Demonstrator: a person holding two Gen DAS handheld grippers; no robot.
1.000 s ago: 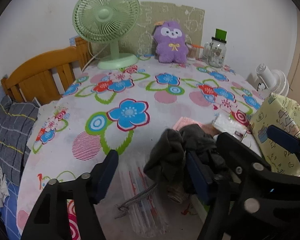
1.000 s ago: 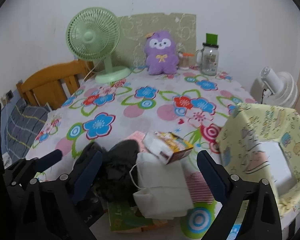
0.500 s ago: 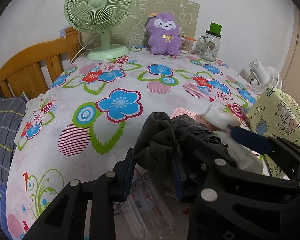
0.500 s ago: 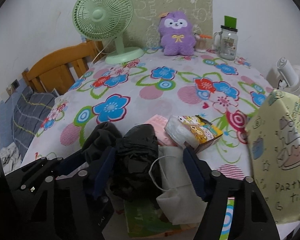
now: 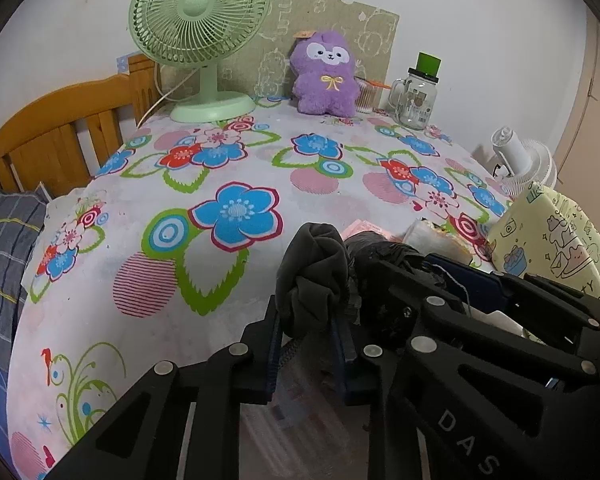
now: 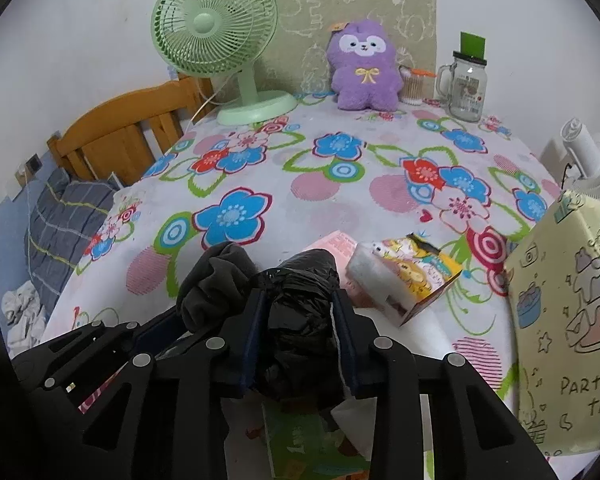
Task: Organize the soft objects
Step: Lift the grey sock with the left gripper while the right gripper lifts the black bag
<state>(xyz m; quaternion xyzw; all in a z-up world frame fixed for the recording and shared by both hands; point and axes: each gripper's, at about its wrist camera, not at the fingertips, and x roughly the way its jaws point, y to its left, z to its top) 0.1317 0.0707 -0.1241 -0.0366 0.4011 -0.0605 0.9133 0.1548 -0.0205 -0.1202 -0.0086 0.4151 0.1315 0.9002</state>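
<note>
We have our left gripper (image 5: 310, 334) clamped on a bunched dark grey cloth (image 5: 314, 276); its jaws have just been closing, and the cloth now bulges up from between the pads and stands above the near edge of the table (image 5: 228, 320). Just to its right, our right gripper (image 6: 300, 336) has likewise just been closing and now pinches a crumpled black plastic bag (image 6: 302, 312) between its blue-lined fingers (image 6: 252, 336). The two bundles sit side by side, touching or nearly so, with the two grippers crowded close together at the table's front. Just beyond the bag lie a pink card (image 6: 334, 245) and a yellow printed tissue pack (image 6: 412, 276). Under the right gripper we can make out white material and a green printed sheet (image 6: 308, 444), though not clearly. To the right a pale yellow patterned box (image 6: 564, 320) stands close. The broad middle of the flowered tablecloth is bare. At the far edge, against the wall, stand a green fan (image 5: 200, 36), a purple plush toy (image 5: 326, 76) and a glass jar (image 5: 416, 96). On the left, past the table's edge, we see a wooden bed frame (image 5: 56, 136).
</note>
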